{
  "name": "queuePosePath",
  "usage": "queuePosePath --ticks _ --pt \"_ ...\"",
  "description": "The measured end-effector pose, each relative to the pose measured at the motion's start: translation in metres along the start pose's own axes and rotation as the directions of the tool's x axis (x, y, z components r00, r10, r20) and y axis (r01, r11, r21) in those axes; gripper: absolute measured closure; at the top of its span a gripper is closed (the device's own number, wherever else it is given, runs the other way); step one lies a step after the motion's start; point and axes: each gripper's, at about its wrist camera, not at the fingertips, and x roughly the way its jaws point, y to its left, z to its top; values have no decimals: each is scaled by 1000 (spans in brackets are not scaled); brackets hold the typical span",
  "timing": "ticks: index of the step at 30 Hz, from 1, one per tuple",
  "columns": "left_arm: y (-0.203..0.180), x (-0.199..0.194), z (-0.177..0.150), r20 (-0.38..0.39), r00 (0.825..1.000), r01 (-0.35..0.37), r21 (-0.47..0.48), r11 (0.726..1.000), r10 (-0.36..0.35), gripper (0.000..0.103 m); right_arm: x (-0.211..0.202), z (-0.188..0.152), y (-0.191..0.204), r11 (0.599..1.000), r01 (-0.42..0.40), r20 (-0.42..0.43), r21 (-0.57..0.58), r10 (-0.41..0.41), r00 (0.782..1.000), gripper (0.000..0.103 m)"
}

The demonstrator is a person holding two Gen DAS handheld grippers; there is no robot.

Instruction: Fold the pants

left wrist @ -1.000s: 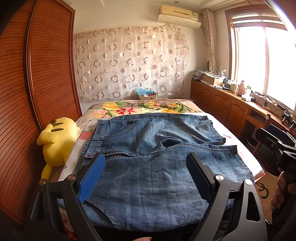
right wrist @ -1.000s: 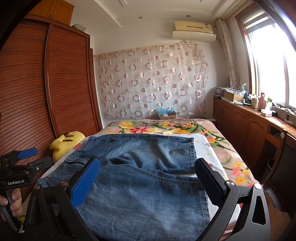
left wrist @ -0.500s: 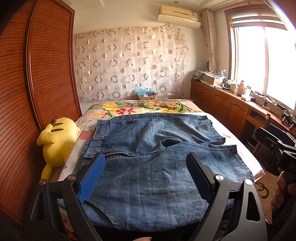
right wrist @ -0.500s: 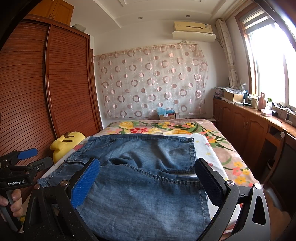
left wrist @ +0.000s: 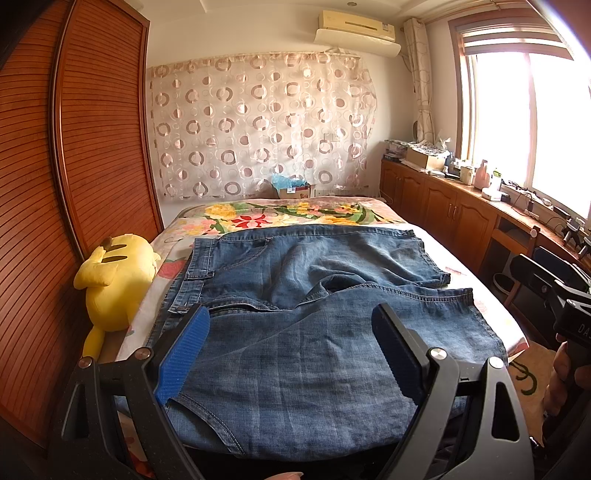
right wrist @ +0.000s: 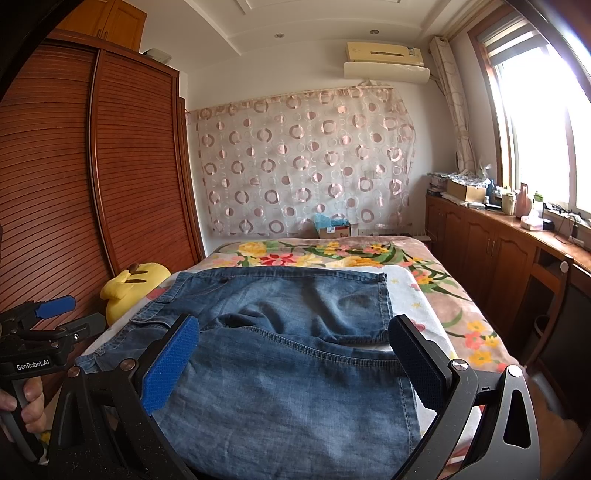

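The pants [left wrist: 314, 332] lie spread across the bed [left wrist: 288, 216], reaching its near edge. The left claw [left wrist: 291, 354] and right claw [right wrist: 295, 365] hover above them, both released and grasping nothing.

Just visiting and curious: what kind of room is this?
A home bedroom, most likely: a bed with a floral cover, a slatted wooden wardrobe, and a yellow plush toy beside the jeans.

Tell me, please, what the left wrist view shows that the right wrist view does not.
Only the left wrist view shows the left gripper head-on, open over the jeans, and the toy's whole body. Only the right wrist view shows the right gripper head-on, open, and the wardrobe's top. Both show the jeans spread on the bed.
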Motion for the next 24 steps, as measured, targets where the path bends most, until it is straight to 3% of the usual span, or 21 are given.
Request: queuePosePath --ticks 24 --pt "0 0 0 0 1000 0 1 1000 0 13 0 0 -2 1000 0 2 1 0 1000 1"
